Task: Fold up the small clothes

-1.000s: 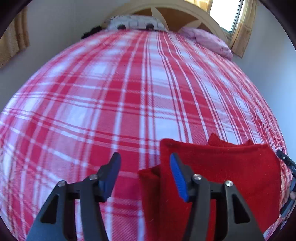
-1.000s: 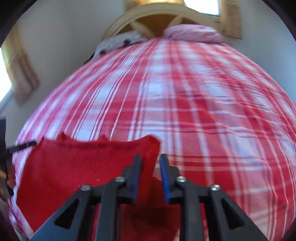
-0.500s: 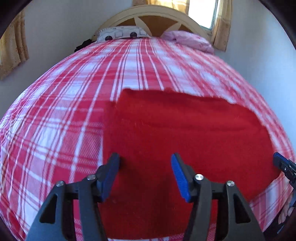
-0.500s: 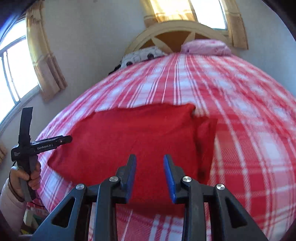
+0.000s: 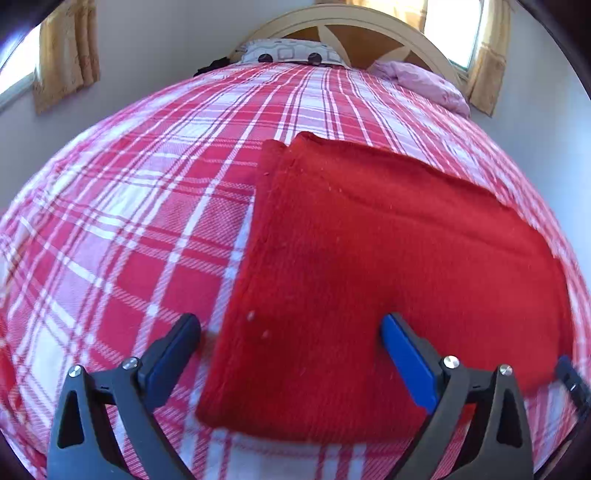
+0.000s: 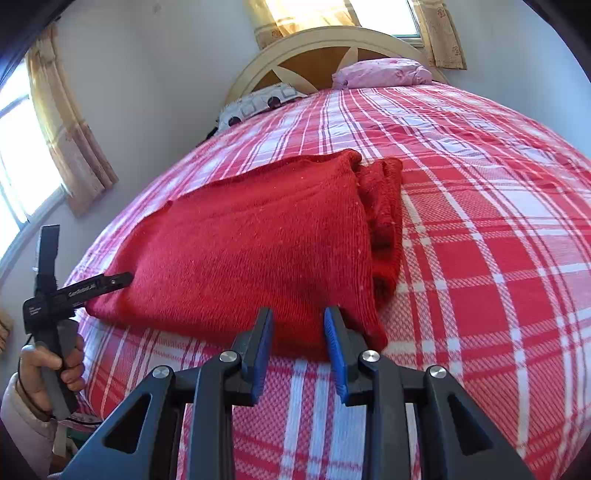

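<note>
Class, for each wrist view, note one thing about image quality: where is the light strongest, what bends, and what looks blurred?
Left wrist view: the bed bulges into a dome, dark corners frame the picture, and the red garment smears at its near edge. Right wrist view: the window behind the headboard is blown out white, and the plaid lines curve.

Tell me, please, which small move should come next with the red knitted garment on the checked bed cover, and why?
Probably draw both tongs back from the red knitted garment. It lies folded on the red and white checked bed cover. The left tongs are opening with nothing pressed between them, and the right tongs hold no cloth.
</note>
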`<state>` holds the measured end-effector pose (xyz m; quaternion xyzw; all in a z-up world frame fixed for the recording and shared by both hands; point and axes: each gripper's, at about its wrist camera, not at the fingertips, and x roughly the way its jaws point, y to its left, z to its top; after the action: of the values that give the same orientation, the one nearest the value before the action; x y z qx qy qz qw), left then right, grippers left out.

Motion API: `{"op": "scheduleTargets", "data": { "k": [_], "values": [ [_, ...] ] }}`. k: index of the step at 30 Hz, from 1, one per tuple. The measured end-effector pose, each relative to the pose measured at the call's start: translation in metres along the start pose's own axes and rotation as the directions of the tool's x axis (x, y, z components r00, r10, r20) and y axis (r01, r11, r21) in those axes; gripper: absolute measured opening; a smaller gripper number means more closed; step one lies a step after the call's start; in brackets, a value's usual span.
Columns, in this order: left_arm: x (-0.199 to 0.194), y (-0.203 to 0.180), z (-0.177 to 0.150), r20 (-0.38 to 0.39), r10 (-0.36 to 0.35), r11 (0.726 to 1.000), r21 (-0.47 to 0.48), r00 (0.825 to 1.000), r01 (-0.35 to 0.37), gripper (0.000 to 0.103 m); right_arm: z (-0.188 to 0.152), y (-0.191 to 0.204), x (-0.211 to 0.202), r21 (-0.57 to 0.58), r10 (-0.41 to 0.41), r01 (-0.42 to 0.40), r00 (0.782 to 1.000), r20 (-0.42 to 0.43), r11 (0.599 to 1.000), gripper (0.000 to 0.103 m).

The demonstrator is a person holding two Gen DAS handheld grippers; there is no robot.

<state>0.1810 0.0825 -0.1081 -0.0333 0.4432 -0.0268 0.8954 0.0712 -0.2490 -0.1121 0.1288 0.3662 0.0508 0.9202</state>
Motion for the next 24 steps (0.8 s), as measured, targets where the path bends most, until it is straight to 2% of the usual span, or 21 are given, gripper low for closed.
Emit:
{"op": "scheduleTargets", "data": {
  "k": [3, 7, 13, 18, 21, 24],
  "values": [
    [-0.010, -0.001, -0.010, 0.012, 0.027, 0.999, 0.022, 1.000, -0.028, 0.101, 0.000, 0.008, -0.013, -0.003, -0.009, 0.009, 1.000, 0.009, 1.000, 0.031],
    [-0.025, -0.001, -0.009, 0.055, 0.063, 0.997, 0.048, 0.996, -0.066, 0.101, 0.003, 0.028, -0.031, -0.051, 0.008, -0.004, 0.997, 0.077, 0.999, 0.031],
    [-0.035, -0.004, 0.010, 0.116, 0.094, 0.993, 0.061, 0.989, -0.102, 0.101, 0.022, 0.068, -0.008, -0.109, 0.070, -0.063, 0.995, 0.065, 0.992, 0.031],
    [-0.023, 0.001, 0.016, 0.078, 0.127, 0.990, 0.044, 0.989, -0.131, 0.102, 0.022, 0.098, 0.022, -0.169, 0.079, -0.074, 0.997, 0.022, 0.983, 0.031],
    [-0.015, 0.005, 0.010, 0.050, 0.126, 0.991, 0.043, 0.991, -0.128, 0.102, 0.012, 0.096, 0.041, -0.155, 0.071, -0.078, 0.996, -0.048, 0.985, 0.031],
    [0.001, 0.012, 0.004, -0.015, 0.104, 0.994, 0.018, 0.994, -0.104, 0.102, 0.007, 0.090, 0.051, -0.141, 0.064, -0.075, 0.994, -0.085, 0.987, 0.031]
  ]
}}
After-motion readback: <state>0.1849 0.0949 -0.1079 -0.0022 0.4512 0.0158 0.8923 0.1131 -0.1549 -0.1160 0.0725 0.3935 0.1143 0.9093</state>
